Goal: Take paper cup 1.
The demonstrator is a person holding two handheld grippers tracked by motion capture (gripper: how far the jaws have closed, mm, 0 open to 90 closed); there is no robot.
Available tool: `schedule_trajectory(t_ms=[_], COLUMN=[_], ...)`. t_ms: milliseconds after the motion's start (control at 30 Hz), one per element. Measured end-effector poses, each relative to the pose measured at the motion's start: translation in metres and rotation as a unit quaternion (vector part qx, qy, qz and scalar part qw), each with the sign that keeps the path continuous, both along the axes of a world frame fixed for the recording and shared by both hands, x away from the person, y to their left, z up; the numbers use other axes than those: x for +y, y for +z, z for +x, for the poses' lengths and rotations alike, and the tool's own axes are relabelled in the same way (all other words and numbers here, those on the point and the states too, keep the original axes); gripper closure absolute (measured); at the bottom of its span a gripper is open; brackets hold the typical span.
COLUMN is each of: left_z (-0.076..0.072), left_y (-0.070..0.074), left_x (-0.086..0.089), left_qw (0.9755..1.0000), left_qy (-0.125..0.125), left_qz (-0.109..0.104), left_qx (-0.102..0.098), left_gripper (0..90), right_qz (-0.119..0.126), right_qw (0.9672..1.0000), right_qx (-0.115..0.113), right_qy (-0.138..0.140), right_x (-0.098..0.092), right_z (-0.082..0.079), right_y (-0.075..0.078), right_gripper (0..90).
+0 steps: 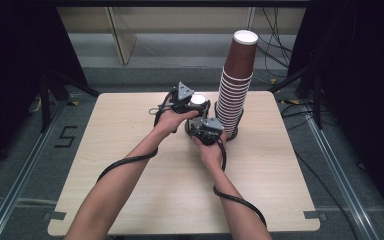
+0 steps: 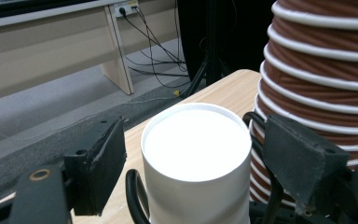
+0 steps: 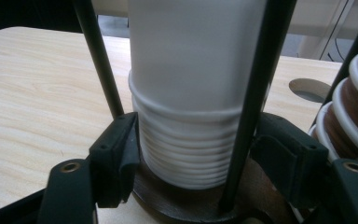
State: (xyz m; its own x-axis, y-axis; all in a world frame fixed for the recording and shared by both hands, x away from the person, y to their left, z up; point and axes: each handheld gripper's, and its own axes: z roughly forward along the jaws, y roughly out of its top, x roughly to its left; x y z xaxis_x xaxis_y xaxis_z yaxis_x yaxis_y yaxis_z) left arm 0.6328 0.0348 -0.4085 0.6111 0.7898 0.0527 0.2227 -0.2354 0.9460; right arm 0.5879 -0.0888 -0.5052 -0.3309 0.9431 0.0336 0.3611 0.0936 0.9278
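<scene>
Both tools are held around the white cup stack (image 2: 196,158) in its wire holder (image 3: 98,60) beside the brown cup stack (image 1: 236,80) on the worktop (image 1: 130,165), left tool (image 2: 193,161) agape at the top, right tool (image 3: 193,161) straddling the lower rims without clear contact, so separating one cup is judged the step, calling next for a firm closing.

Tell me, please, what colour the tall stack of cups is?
Brown with white rims, clearest in the high view.

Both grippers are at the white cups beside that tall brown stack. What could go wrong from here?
1. The tall brown cup stack stands right beside the right gripper; a nudge might topple it.
2. The white cups are nested; lifting may bring several up together.
</scene>
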Motion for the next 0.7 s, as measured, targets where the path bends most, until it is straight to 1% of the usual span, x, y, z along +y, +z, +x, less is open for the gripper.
schedule_trajectory(t_ms=[33, 67, 100, 133, 167, 333, 367, 400, 433, 467, 500, 633, 700], left_z=[0.0008, 0.0014, 0.0018, 0.0022, 0.0024, 0.0035, 0.0038, 0.0039, 0.004, 0.0043, 0.0044, 0.0063, 0.0077], left_y=[-0.0008, -0.0015, -0.0018, -0.0022, -0.0026, -0.0038, -0.0038, -0.0037, -0.0037, -0.0037, -0.0038, -0.0054, -0.0064], left_x=[-0.0001, -0.0004, -0.0008, -0.0013, -0.0018, -0.0041, -0.0044, -0.0047, -0.0054, -0.0056, -0.0059, -0.0055, -0.0048], left_qw=[1.0, 1.0, 1.0, 1.0, 1.0, 1.0, 1.0, 1.0, 1.0, 1.0, 1.0, 0.9999, 0.9998], left_qy=[-0.001, -0.002, -0.002, -0.002, -0.002, -0.004, -0.003, -0.002, -0.003, -0.005, -0.006, -0.006, -0.003], left_qz=[-0.002, -0.004, -0.002, -0.001, -0.003, -0.001, -0.001, -0.002, -0.003, 0.0, 0.002, -0.001, -0.007], left_qx=[0.001, 0.002, 0.003, 0.003, 0.004, 0.007, 0.006, 0.007, 0.008, 0.007, 0.007, 0.011, 0.016], left_gripper=[21.0, 21.0, 21.0, 21.1, 21.1, 21.5, 21.6, 21.8, 21.9, 21.9, 22.1, 23.5, 23.9], right_qz=[0.004, -0.004, -0.002, -0.012, -0.006, -0.004, 0.002, -0.016, -0.018, -0.012, -0.01, -0.008, -0.01], right_qw=[1.0, 1.0, 1.0, 0.9999, 0.9999, 0.9999, 1.0, 0.9998, 0.9998, 0.9999, 0.9999, 0.9999, 0.9999], right_qx=[0.0, -0.007, 0.0, -0.009, -0.008, -0.008, -0.003, -0.013, -0.012, -0.007, -0.007, -0.006, -0.008], right_qy=[0.003, -0.002, -0.002, -0.006, -0.008, -0.008, -0.007, -0.004, -0.005, -0.004, -0.005, -0.005, -0.005], right_x=[0.0006, 0.0009, 0.0016, 0.0018, 0.0026, 0.0026, 0.0029, 0.0017, 0.0018, 0.002, 0.0019, 0.0024, 0.0021], right_z=[0.0008, 0.0019, 0.0008, 0.0022, 0.0023, 0.0028, 0.0022, 0.0038, 0.0036, 0.0028, 0.0026, 0.0029, 0.003], right_y=[-0.0002, -0.0009, 0.0003, -0.0007, -0.0009, -0.0008, -0.0001, -0.0006, -0.0005, 0.0002, 0.0002, 0.0, 0.0], right_gripper=[31.4, 31.1, 30.9, 31.0, 30.9, 32.2, 32.5, 32.7, 32.8, 33.0, 33.1, 33.2, 33.2])
